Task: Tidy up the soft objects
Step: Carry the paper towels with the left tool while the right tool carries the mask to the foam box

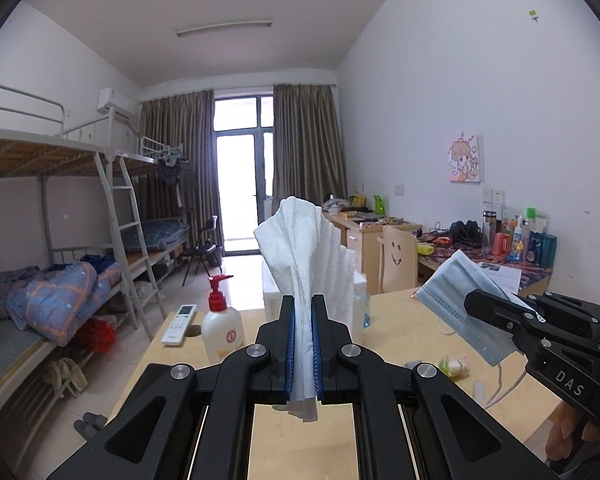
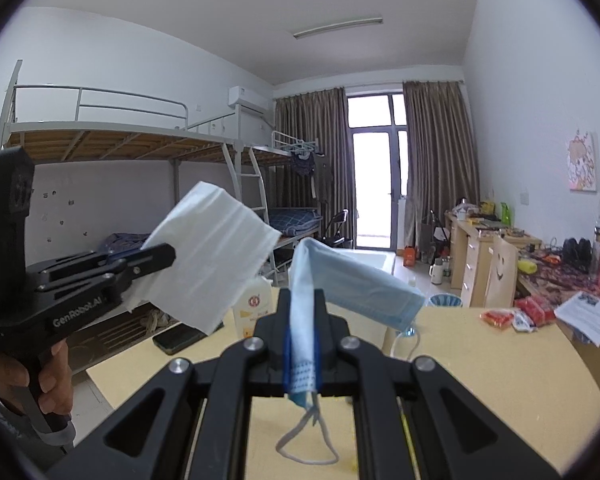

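Observation:
My left gripper (image 1: 303, 304) is shut on a white folded tissue (image 1: 296, 240), which stands up out of the jaws above the wooden table (image 1: 400, 320). The same left gripper (image 2: 168, 258) shows at the left of the right wrist view, with the tissue (image 2: 212, 256) spread out sideways from it. My right gripper (image 2: 302, 300) is shut on a light blue face mask (image 2: 352, 280); one ear loop hangs below the jaws. In the left wrist view the right gripper (image 1: 474, 300) sits at the right, holding the mask (image 1: 456, 300). Both are lifted off the table.
On the table stand a pump bottle (image 1: 222, 332), a white remote (image 1: 179, 324), a white tissue pack (image 1: 356, 300) and a small wrapped packet (image 1: 454, 366). A black phone (image 2: 180, 338) and red snack packets (image 2: 512, 316) lie there too. Bunk beds (image 1: 60, 240) line the left; cluttered desks (image 1: 480, 252) line the right wall.

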